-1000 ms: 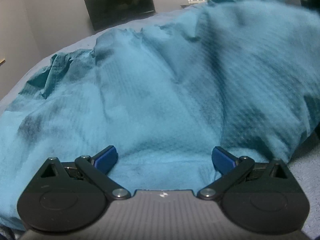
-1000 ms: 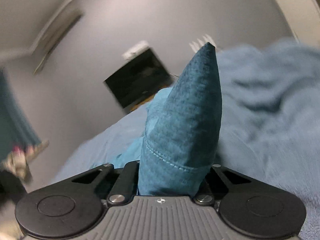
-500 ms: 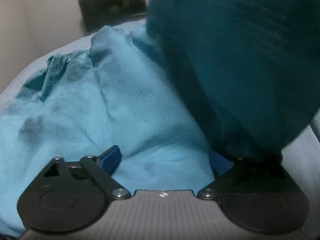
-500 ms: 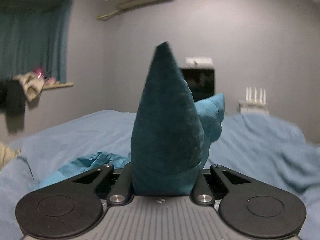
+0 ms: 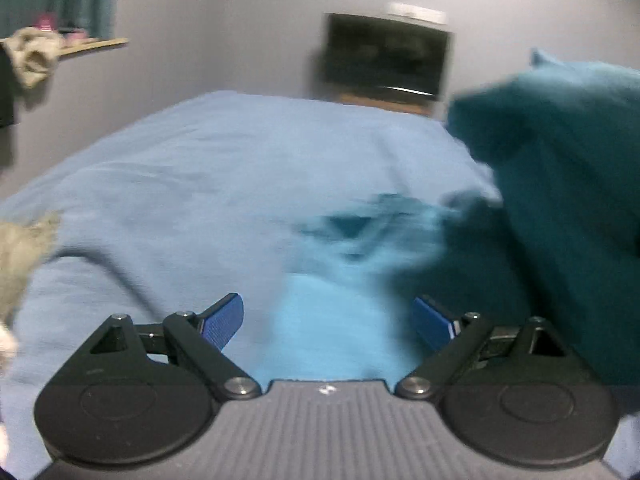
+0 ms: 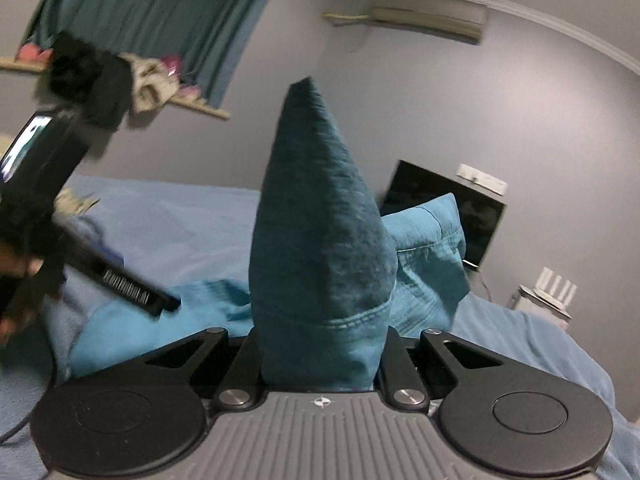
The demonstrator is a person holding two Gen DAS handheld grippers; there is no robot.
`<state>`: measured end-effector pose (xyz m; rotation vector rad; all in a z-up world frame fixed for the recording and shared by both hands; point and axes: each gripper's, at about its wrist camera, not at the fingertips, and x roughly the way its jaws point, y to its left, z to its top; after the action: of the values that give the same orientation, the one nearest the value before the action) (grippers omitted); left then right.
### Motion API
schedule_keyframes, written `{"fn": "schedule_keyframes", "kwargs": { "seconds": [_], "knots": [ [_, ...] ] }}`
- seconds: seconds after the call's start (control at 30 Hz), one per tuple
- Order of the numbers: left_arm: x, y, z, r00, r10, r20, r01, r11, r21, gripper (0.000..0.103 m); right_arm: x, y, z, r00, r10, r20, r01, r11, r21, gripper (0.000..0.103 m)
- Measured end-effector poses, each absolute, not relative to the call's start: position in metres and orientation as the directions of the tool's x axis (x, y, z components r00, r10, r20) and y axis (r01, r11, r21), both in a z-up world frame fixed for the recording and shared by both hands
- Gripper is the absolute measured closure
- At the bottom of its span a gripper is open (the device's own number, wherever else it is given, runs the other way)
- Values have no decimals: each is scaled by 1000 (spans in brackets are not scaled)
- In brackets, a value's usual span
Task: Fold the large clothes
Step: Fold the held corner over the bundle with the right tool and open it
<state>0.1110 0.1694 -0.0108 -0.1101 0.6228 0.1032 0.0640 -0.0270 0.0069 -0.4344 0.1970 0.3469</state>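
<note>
The right gripper (image 6: 320, 360) is clenched on a bunched corner of the teal garment (image 6: 320, 240), which rises in a pointed cone straight ahead of its camera and blocks the middle of that view. A stitched hem crosses the cloth just above the jaws. Behind the cone a lighter fold of the same garment stands up, and more of it lies spread on the blue bed (image 6: 180, 224) to the left.

The left gripper (image 5: 328, 320) is released, its blue pads (image 5: 222, 322) spread wide apart with nothing between them. It hangs over the bed, with a lighter stretch of the garment (image 5: 560, 200) lying just ahead of the pads and a dark raised mass of it filling the right side of that view. The picture is blurred, so the folds in the middle cannot be made out.

In the right wrist view the left gripper shows as a dark blurred shape at the left edge, above the spread cloth. A dark screen (image 5: 386, 54) stands against the far wall beyond the bed. A wooden shelf (image 6: 200, 108) under a teal curtain (image 6: 160, 12) carries heaped clothes. An air conditioner (image 6: 428, 20) hangs high on the wall, and a white router (image 6: 554, 286) stands at the right beside the bed. A pale fuzzy cloth (image 5: 20, 264) lies at the bed's left edge.
</note>
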Motion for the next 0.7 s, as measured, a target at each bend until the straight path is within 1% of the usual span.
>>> {"fn": "schedule_keyframes", "kwargs": {
  "seconds": [0.07,0.13,0.2,0.27,0.33,0.4,0.47,0.57,0.63,0.7],
  "knots": [
    [116,189,-18,789,89,-608,-188,977,-101,12,55,-5,0,916,285,-283,-387,818,-425,91],
    [119,206,-26,774,85,-628,-237,958,-163,12,55,16,-12,908,276,-315,-404,777,-483,91],
    [123,224,-38,762,48,-645,-272,928,-253,12,55,39,-27,899,265,-349,-422,738,-527,91],
    [129,239,-46,754,23,-656,-297,903,-310,12,63,69,-42,890,254,-379,-441,693,-571,91],
    [127,245,-45,780,-7,-626,-285,887,-364,12,67,91,-55,886,250,-391,-452,655,-605,91],
    [122,248,-41,817,-29,-576,-256,876,-408,12,61,106,-67,881,249,-403,-465,619,-633,91],
    [121,247,-37,843,-52,-535,-220,875,-431,12,54,117,-77,871,256,-419,-485,586,-649,91],
    [120,240,-34,858,-101,-504,-154,884,-441,12,43,127,-90,854,273,-443,-516,553,-654,91],
    [122,237,-32,853,-111,-509,-131,900,-417,12,42,131,-92,841,285,-459,-535,558,-634,90],
    [124,226,-34,830,-79,-552,-144,926,-349,12,43,136,-91,813,306,-495,-572,578,-582,88]
  ]
}}
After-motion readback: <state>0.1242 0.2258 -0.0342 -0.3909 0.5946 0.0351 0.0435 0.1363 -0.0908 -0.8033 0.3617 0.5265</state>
